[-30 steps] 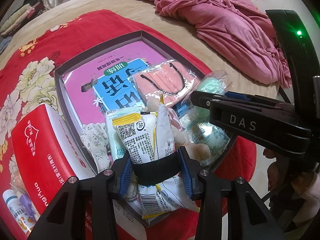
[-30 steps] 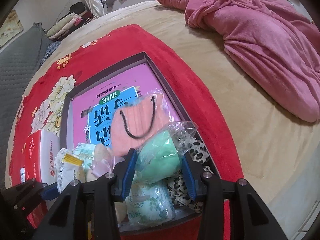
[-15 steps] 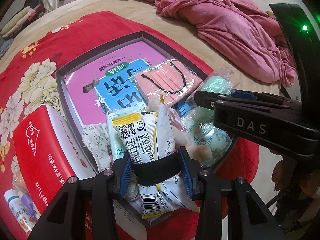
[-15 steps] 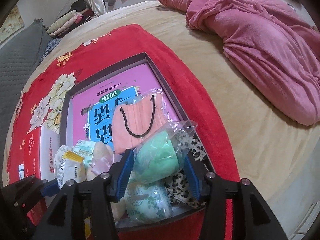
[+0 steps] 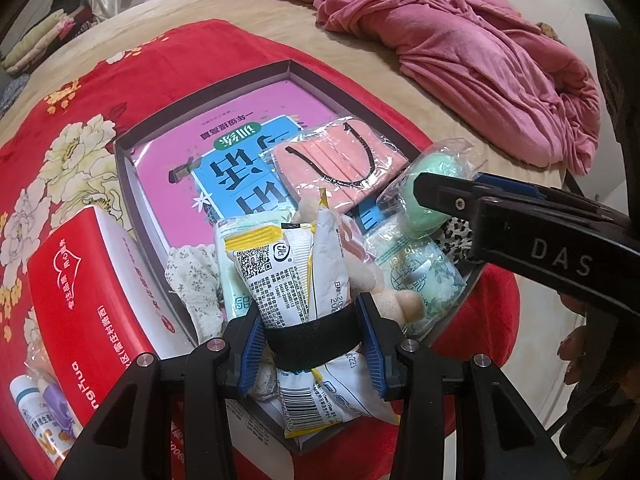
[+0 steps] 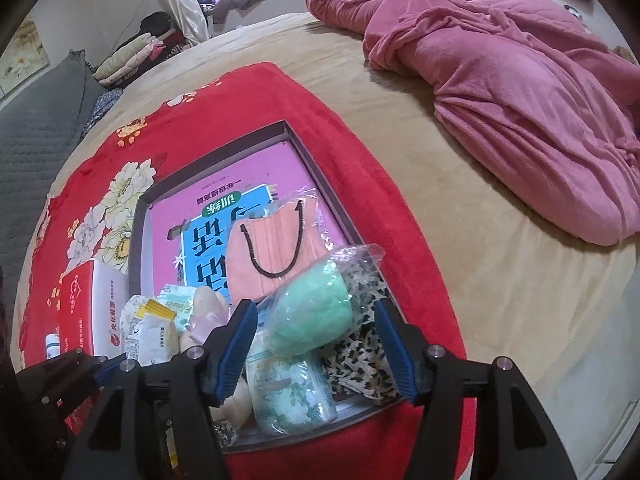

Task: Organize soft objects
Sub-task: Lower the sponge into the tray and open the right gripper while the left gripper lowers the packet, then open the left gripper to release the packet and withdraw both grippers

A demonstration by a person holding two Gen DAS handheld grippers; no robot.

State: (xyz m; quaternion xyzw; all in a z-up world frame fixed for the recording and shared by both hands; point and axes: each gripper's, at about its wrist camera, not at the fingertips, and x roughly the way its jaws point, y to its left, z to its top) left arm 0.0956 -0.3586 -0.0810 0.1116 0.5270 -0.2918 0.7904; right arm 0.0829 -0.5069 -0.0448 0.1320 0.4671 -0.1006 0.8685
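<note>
Our left gripper clamps a white and yellow packet over the near end of the grey box. Our right gripper has just been opening; its blue pads stand apart from the green bagged ball, which lies in the box on a floral pack, beside a pink mask on a book. A second ago the pads squeezed the ball.
</note>
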